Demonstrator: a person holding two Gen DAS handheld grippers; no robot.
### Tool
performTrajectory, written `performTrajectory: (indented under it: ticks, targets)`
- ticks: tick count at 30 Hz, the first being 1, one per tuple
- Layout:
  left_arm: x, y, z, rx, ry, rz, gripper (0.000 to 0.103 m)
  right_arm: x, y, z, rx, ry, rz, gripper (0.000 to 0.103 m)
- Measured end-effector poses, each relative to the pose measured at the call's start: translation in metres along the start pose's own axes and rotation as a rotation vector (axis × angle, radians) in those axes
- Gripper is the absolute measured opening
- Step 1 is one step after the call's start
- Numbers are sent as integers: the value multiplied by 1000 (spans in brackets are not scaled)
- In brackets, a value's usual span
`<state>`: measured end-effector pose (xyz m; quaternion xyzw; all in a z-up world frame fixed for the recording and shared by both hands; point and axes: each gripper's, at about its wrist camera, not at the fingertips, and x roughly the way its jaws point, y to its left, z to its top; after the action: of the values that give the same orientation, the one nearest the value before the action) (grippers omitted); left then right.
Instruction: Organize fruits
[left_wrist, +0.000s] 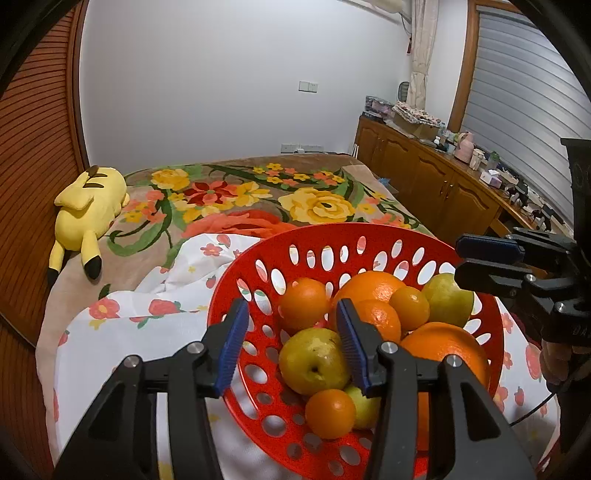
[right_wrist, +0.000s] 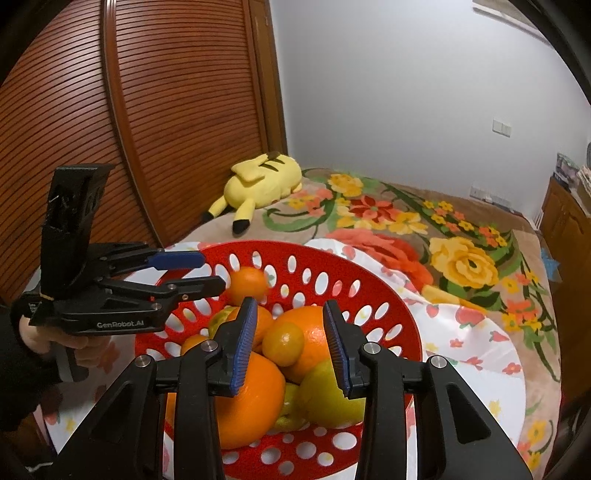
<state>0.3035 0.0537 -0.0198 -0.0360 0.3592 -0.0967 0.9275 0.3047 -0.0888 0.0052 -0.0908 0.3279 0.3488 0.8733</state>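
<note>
A big bed (left_wrist: 229, 206) carries everything. A soft brown blanket with big yellow, red and orange flowers (right_wrist: 461, 258) covers it. A yellow plush toy with black-tipped ears (left_wrist: 88, 206) lies on the blanket, close to the brown wooden slatted wall. A white cloth with small red flowers (left_wrist: 147, 325) is spread on the blanket, and it is crumpled. A round red plastic basket with oval holes (right_wrist: 332, 273) sits on the white cloth.

The fruit basket (left_wrist: 369, 236) holds oranges (left_wrist: 304, 302) and pears (left_wrist: 314, 360), resting on a cloth (left_wrist: 147, 332) at the bed's (left_wrist: 229, 192) near edge; plush toy (left_wrist: 88, 199) behind.
</note>
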Motion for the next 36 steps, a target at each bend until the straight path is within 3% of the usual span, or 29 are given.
performTrajectory:
  ticks: [14, 23, 25, 26, 29, 32, 36]
  targets:
    - [-43, -26, -25, 24, -53, 14, 50, -37, 16, -28, 52, -58, -46, 40]
    - [-83, -52, -50, 59, -110, 33, 57, -68, 34, -60, 108, -107, -115, 56]
    - [-92, -57, -56, 70, -127, 45, 62, -74, 37, -67, 119, -117, -131, 58]
    - [-97, -59, -59, 73, -140, 49, 69, -78, 39, -71, 124, -126, -140, 60]
    - [-110, -66, -68, 81, -171, 55, 73, -88, 46, -81, 128, -149, -175, 66]
    - [-119, -69, -76, 82, -196, 74, 89, -96, 51, -89, 144, -171, -185, 71]
    - [-135, -72, -83, 76, -239, 122, 97, -106, 56, -94, 154, -196, -212, 79]
